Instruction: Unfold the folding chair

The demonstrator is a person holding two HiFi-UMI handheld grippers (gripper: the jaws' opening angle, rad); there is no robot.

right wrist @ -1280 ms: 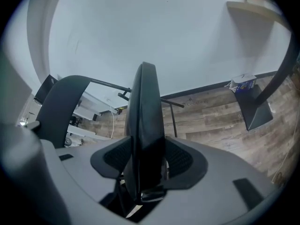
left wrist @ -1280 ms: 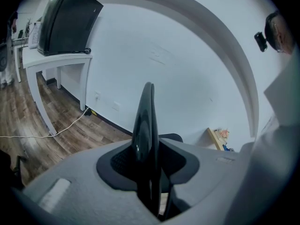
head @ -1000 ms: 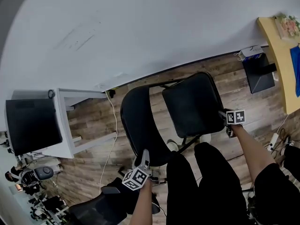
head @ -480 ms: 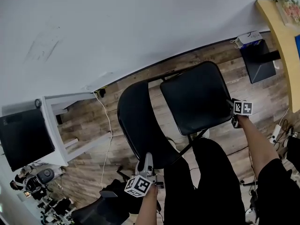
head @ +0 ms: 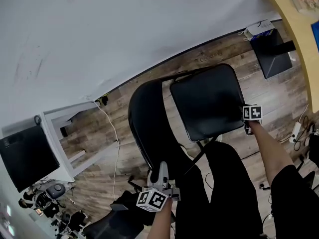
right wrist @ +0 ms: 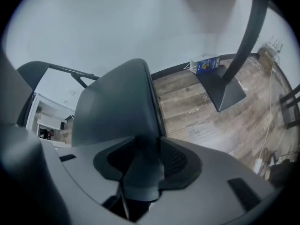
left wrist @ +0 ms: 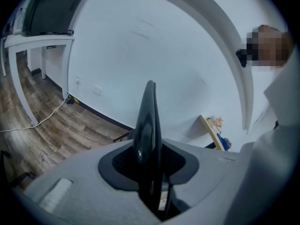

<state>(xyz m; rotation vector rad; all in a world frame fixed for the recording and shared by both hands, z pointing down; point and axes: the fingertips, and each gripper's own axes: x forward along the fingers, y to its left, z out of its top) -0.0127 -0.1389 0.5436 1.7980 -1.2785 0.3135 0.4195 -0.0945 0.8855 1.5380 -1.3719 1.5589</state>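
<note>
The black folding chair stands on the wood floor by the wall. Its backrest (head: 149,128) is at the left and its padded seat (head: 209,103) at the right. My left gripper (head: 160,172) holds the backrest's top edge. In the left gripper view that edge (left wrist: 149,121) stands upright between the closing jaws of this gripper (left wrist: 151,172). My right gripper (head: 245,124) is at the seat's front right edge. In the right gripper view the seat (right wrist: 115,107) has its corner pinched in the right gripper (right wrist: 140,165), whose jaws are also closing.
A white table (head: 60,128) with a black monitor (head: 27,156) stands at the left, and a cable (head: 115,148) runs across the floor. At the right are a wooden desk (head: 294,14) and a black stand base (head: 271,54). The person's legs (head: 219,193) are just in front of the chair.
The right gripper has gone down with the seat's front edge. The left gripper has shifted along with the backrest's top. The seat now lies flatter and further from the backrest.
</note>
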